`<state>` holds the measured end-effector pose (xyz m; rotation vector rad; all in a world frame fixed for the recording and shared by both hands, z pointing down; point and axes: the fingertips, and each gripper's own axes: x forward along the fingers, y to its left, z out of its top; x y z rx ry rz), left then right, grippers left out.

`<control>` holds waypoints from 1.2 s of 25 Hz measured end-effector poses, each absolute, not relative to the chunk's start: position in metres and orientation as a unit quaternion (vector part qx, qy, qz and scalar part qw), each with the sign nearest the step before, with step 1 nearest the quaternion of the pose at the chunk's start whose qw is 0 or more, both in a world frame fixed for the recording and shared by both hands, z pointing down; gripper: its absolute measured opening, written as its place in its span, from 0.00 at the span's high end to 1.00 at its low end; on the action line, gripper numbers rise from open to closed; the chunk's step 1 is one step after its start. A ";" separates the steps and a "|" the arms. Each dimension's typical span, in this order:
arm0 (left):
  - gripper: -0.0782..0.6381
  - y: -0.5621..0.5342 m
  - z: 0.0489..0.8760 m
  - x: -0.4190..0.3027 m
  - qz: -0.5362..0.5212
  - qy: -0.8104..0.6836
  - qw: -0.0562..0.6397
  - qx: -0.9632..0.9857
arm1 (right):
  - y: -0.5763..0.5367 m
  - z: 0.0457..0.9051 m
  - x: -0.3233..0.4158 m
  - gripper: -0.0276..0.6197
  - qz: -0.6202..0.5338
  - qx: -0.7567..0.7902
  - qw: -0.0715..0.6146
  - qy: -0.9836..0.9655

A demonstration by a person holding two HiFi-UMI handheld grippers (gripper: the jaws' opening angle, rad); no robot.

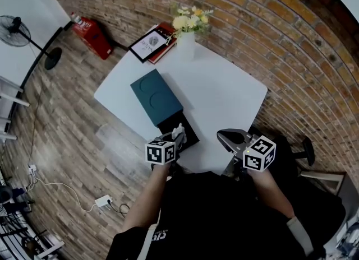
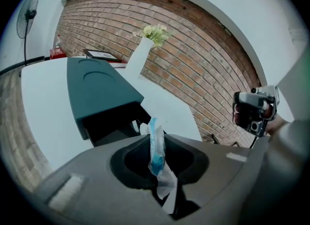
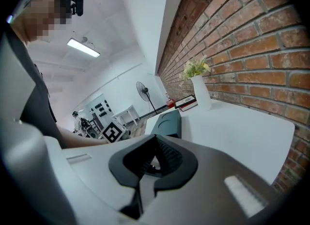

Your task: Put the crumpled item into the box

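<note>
Left gripper (image 1: 175, 140): jaws narrow, clamped on the crumpled item (image 2: 156, 149). The item is a thin white wad with a blue streak, standing upright between the pads. A loose tail hangs below the pinch.

Right gripper (image 3: 147, 165): jaws together with nothing between them, held off the table edge at lower right of the head view.

The item sits at lower centre of the head view, over the near end of the box (image 1: 180, 131). The teal lid (image 1: 159, 98) is slid back toward upper left, exposing the dark interior at the near end. Box and white vase (image 1: 185, 45) stand on the white table (image 1: 230, 93).

Handling (judgement):
- Very light and soft; it compresses under the pads and has no stiffness to push with.
- It is paper or thin film; the view is too coarse to say which. If film, it could be slippery and spring back on release.
- Not fragile. It could cling to a pad instead of dropping.
- The present hold through the dense middle of the wad is the right place. A grip on the tail alone would likely tear or slip.
</note>
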<state>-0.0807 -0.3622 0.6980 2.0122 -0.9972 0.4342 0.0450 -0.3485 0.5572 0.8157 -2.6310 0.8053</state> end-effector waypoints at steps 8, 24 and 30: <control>0.75 -0.371 0.712 -0.087 0.206 -0.393 0.410 0.797 | -0.349 0.557 0.052 0.95 0.282 0.286 0.130 -0.906; 0.61 -0.365 0.695 -0.106 0.268 -0.393 0.374 0.796 | -0.345 0.551 0.036 0.95 0.277 0.272 0.128 -0.912; 0.62 -0.392 0.687 -0.086 0.304 -0.386 0.293 0.820 | -0.339 0.554 0.038 0.95 0.282 0.278 0.129 -0.909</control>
